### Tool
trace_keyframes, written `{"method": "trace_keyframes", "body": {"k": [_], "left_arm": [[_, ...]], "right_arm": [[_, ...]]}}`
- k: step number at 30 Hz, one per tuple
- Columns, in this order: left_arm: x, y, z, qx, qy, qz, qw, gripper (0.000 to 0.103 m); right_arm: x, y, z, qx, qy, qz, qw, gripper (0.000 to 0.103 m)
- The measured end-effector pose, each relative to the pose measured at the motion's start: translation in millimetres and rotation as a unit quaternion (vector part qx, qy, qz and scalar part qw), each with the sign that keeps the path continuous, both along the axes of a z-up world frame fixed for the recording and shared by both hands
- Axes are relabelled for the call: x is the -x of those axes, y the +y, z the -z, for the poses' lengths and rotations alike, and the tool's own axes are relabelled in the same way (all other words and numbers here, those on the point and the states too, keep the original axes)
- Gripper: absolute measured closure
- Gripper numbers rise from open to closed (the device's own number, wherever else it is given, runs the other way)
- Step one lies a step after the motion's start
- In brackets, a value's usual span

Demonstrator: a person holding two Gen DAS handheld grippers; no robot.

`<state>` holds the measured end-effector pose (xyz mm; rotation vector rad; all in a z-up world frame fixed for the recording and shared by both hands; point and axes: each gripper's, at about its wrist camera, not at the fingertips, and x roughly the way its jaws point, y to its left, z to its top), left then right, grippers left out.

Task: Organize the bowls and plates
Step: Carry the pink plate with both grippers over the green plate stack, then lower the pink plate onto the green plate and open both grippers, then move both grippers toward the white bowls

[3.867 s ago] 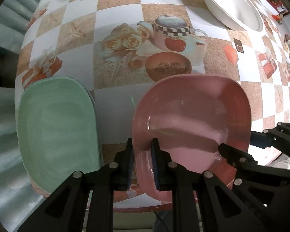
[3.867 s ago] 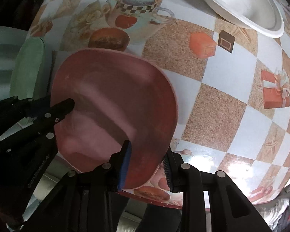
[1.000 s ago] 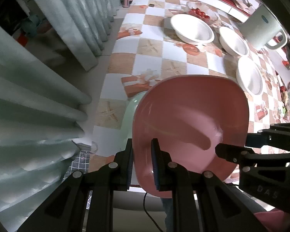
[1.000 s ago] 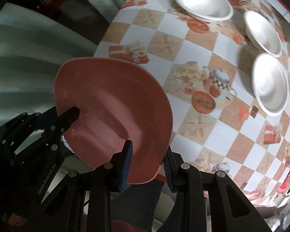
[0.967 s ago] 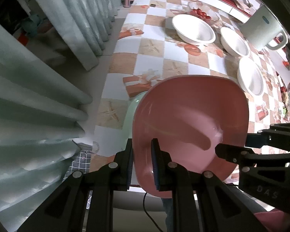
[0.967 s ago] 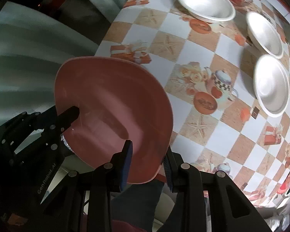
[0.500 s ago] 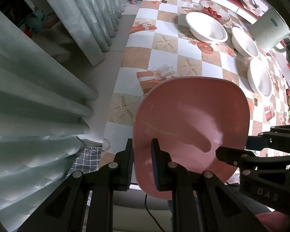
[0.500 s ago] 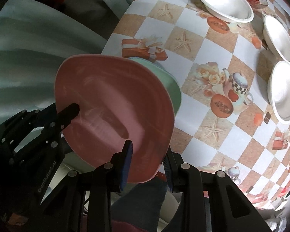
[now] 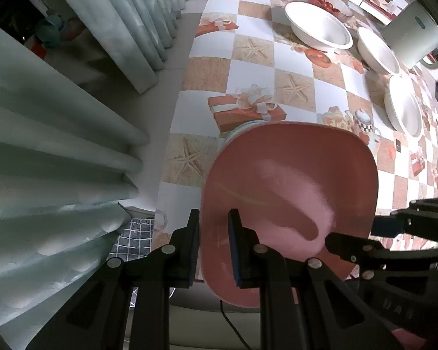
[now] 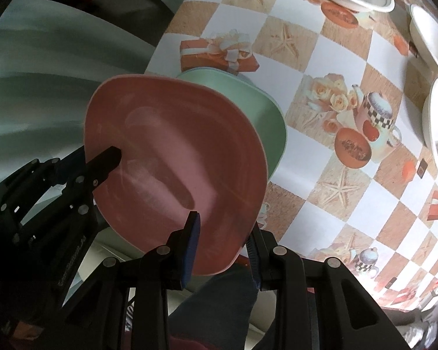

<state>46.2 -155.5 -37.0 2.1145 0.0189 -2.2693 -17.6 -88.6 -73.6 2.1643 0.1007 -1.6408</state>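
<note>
The left hand-held gripper [image 9: 213, 243] is pinching the pink plate [image 9: 289, 192] at its 9 o'clock rim; the right hand-held gripper [image 10: 222, 246] is pinching the same plate [image 10: 175, 157] at its 5 o'clock edge; the plate is hanging above the green plate [image 10: 260, 110], which is lying on the counter [image 9: 292, 58] near its edge; three white bowls [image 9: 318, 26] are sitting well apart toward 1 o'clock.
</note>
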Motion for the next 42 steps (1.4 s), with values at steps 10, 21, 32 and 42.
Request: {"method": "trace_keyframes", "body": {"k": [10, 21, 32, 42], "left_arm": [[26, 16, 21, 0.003, -0.007, 0.022, 0.9997, 0.084], [20, 24, 29, -0.015, -0.005, 0.04, 0.9991, 0.045], [15, 27, 22, -0.004, -0.017, 0.018, 0.9997, 0.022], [8, 75, 8, -0.053, -0.03, 0.061, 0.9962, 0.0]], "right_arm": [[4, 13, 30, -0.017, -0.015, 0.037, 0.999, 0.069], [2, 40, 31, -0.003, -0.014, 0.054, 0.998, 0.069], [10, 92, 15, -0.001, -0.004, 0.092, 0.996, 0.005], [-1, 180, 0, -0.007, -0.004, 0.154, 0.988, 0.001]]}}
